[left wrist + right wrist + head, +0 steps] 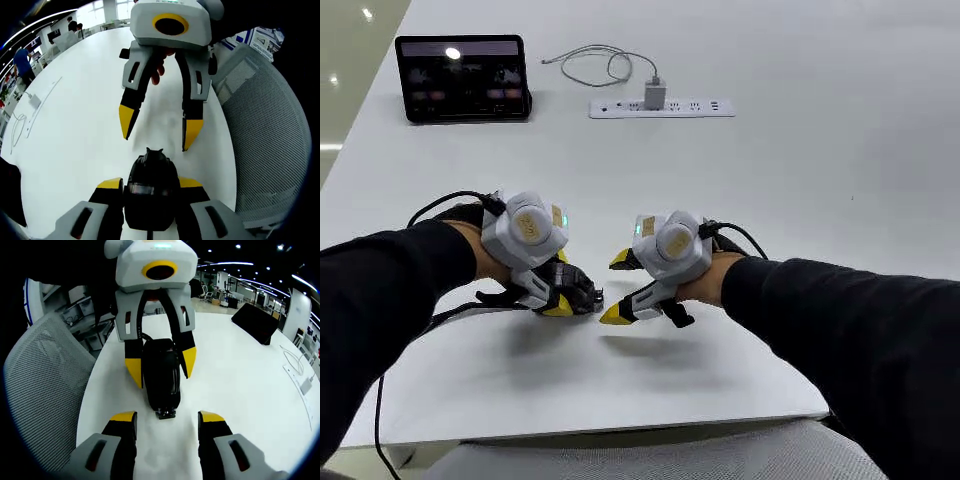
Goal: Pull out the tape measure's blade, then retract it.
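Head view: tape measure (580, 290) half-hidden

The black tape measure (150, 200) is sitting squeezed between the left tool's (150, 183) yellow-tipped jaws. Its blade is hiding inside, and its little hook end is poking out past those jaws.

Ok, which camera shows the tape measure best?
The right gripper view: the tape measure faces it nearly whole, clamped in the left gripper, blade tip toward the camera. The left gripper view shows its back close up; the head view shows it small, half hidden under that gripper.
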Motion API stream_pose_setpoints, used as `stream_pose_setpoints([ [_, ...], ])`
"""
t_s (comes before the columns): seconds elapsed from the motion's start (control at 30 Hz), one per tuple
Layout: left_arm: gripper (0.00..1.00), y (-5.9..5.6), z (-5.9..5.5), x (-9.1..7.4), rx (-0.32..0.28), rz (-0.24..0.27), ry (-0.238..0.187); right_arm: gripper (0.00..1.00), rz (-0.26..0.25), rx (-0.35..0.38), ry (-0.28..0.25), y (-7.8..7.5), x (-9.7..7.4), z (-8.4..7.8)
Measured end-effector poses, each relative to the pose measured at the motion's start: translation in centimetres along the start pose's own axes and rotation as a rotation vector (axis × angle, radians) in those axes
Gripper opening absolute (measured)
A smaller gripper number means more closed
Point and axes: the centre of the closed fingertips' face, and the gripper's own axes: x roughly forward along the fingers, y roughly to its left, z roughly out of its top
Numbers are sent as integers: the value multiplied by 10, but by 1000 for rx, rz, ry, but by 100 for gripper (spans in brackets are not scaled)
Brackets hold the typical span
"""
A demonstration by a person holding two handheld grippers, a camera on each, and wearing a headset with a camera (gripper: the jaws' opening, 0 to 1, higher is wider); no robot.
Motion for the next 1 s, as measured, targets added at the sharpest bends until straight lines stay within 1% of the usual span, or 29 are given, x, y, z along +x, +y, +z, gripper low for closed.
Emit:
stream_pose_setpoints([
  [0.13, 36, 0, 0, 0, -2, -4, -7, 33, 13, 12, 11, 0, 4, -2],
  [0.27, 36, 0, -1, 1, -10, -9, 4, 27, 21, 0, 28, 1, 11, -6],
  [0.43, 36, -1, -1, 1, -12, -14, 12, 19, 35, -29, 39, 4, 16, -6],
  [0.53, 36, -1, -1, 1, -15, -17, 10, 14, 47, -65, 65, 5, 20, -10],
  [0.63, 36, -1, -1, 2, -19, -17, 7, 12, 31, -101, 61, 2, 21, -8],
  [0.7, 36, -1, -1, 2, -21, -17, 5, 12, 41, -116, 57, 3, 21, -7],
  [0.83, 36, -1, -1, 1, -27, -21, 3, 10, 53, -116, 46, 3, 20, -8],
  [0.9, 36, -1, -2, 1, -26, -19, 5, 9, 54, -127, 54, 3, 20, -8],
  [1.0, 36, -1, -2, 1, -27, -17, -7, 9, 52, -134, 63, 3, 20, -8],
])
